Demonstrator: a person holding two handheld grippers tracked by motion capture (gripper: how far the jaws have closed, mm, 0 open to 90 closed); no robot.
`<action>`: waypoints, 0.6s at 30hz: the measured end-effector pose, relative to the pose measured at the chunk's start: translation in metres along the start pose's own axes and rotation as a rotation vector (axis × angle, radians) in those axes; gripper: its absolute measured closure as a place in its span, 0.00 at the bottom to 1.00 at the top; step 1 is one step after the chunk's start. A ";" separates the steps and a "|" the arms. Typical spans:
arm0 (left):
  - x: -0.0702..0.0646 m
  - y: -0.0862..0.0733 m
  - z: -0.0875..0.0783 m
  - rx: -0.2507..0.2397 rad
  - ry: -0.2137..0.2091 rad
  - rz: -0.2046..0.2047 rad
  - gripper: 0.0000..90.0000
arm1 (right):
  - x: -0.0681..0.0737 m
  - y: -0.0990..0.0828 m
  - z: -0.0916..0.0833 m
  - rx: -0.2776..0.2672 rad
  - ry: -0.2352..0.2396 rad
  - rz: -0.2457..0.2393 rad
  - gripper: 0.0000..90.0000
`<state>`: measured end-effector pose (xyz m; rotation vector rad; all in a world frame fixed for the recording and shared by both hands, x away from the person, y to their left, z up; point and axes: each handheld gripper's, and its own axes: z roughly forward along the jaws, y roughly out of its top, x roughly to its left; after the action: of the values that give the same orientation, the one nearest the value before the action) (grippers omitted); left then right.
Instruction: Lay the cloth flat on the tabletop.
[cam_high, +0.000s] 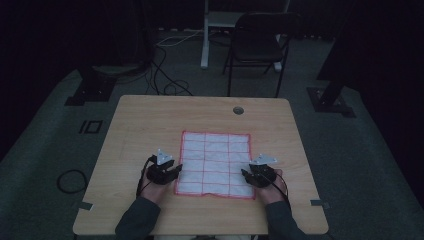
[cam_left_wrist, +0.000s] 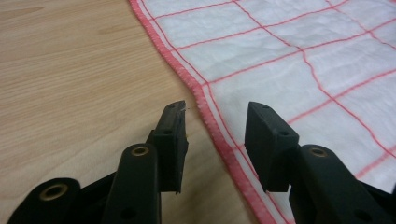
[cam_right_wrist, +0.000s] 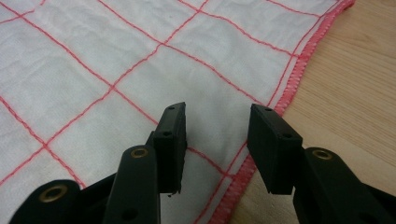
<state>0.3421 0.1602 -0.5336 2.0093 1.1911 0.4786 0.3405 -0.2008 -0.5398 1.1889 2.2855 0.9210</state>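
Observation:
A white cloth (cam_high: 215, 162) with a red grid and a red stitched hem lies flat on the wooden table (cam_high: 150, 120). My left gripper (cam_high: 175, 172) rests at the cloth's left edge near the front corner. In the left gripper view the cloth (cam_left_wrist: 280, 56) has its hem running between the jaws of the left gripper (cam_left_wrist: 215, 116), which stand open and do not press on it. My right gripper (cam_high: 247, 175) sits at the cloth's right edge near the front. In the right gripper view the right gripper (cam_right_wrist: 217, 116) is open just above the cloth (cam_right_wrist: 116, 70), beside the hem.
A round cable hole (cam_high: 238, 110) sits near the table's far edge. Bare wood surrounds the cloth. Beyond the table stand a dark folding chair (cam_high: 257, 45) and a white stand leg (cam_high: 205, 45), with cables (cam_high: 165, 75) on the floor. A cable coil (cam_high: 71, 180) lies at the left.

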 end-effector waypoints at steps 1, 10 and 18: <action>0.001 0.001 0.002 0.003 0.003 -0.002 0.64 | 0.000 0.000 0.000 0.000 0.000 0.001 0.64; 0.002 0.007 0.009 0.014 0.017 0.004 0.62 | -0.002 0.000 0.000 0.002 0.017 0.028 0.64; 0.002 0.007 0.018 0.034 0.028 -0.003 0.61 | -0.002 -0.001 0.000 -0.003 0.019 0.027 0.64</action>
<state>0.3585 0.1529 -0.5401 2.0352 1.2269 0.4894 0.3417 -0.2030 -0.5405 1.2176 2.2874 0.9487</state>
